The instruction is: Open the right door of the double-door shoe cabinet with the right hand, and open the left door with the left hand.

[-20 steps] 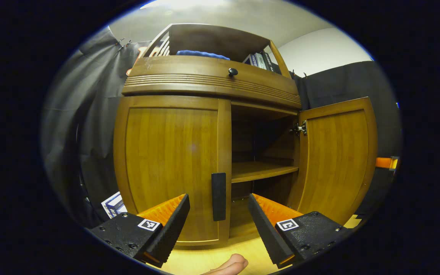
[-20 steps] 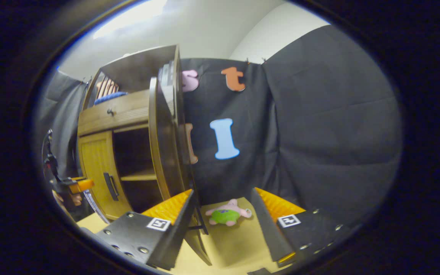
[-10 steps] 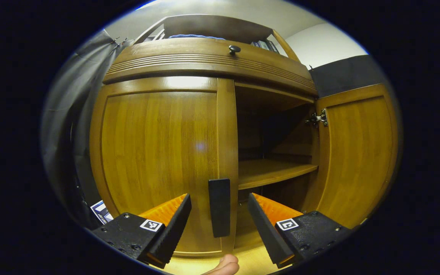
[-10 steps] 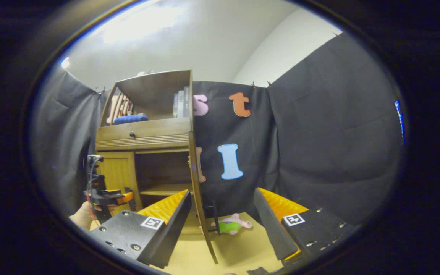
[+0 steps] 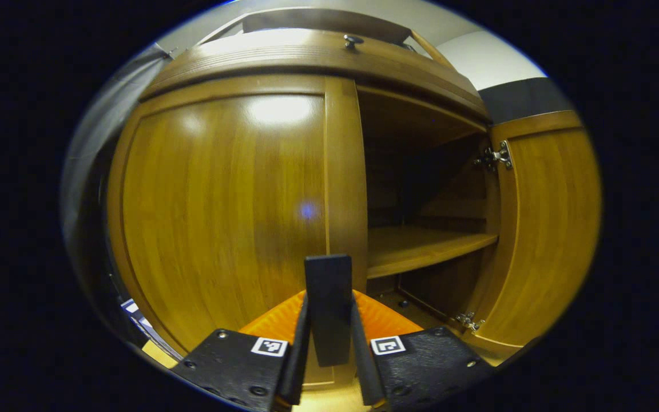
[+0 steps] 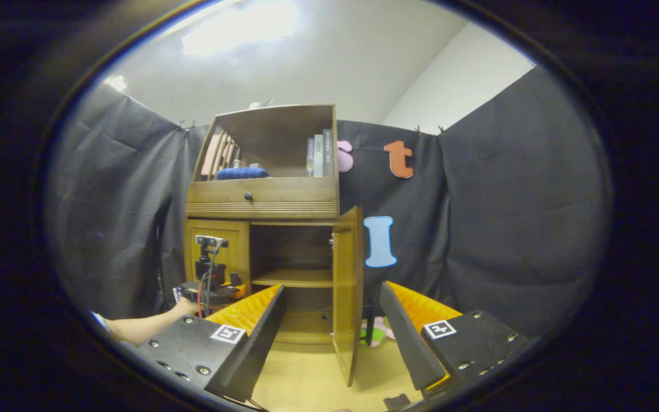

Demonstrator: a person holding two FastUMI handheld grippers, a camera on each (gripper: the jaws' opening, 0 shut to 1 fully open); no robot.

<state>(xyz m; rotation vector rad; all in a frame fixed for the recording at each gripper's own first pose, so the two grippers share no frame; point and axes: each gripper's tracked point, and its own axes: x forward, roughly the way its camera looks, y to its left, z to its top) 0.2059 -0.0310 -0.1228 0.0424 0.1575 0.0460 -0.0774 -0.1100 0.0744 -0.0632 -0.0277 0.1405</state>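
Note:
In the left gripper view the cabinet's left door (image 5: 221, 212) is closed, with its dark bar handle (image 5: 328, 297) at the door's right edge. My left gripper (image 5: 328, 337) is shut on that handle, a finger pressing each side. The right door (image 5: 541, 229) stands swung open, showing the inner shelf (image 5: 421, 246). In the right gripper view the wooden shoe cabinet (image 6: 272, 252) stands further off, its right door (image 6: 348, 286) open edge-on. My right gripper (image 6: 329, 320) is open and holds nothing, well back from the cabinet. The left gripper (image 6: 209, 289) with a person's hand sits at the left door (image 6: 223, 246).
A drawer with a round knob (image 6: 247, 197) tops the doors; above it an open shelf holds books (image 6: 319, 155) and a blue cloth (image 6: 242, 173). A plush toy (image 6: 376, 332) lies on the floor behind the open door. Black cloth walls surround the cabinet.
My left gripper moved in on the left door's handle and shut on it. My right gripper drew back from the open right door, which now looks smaller and farther.

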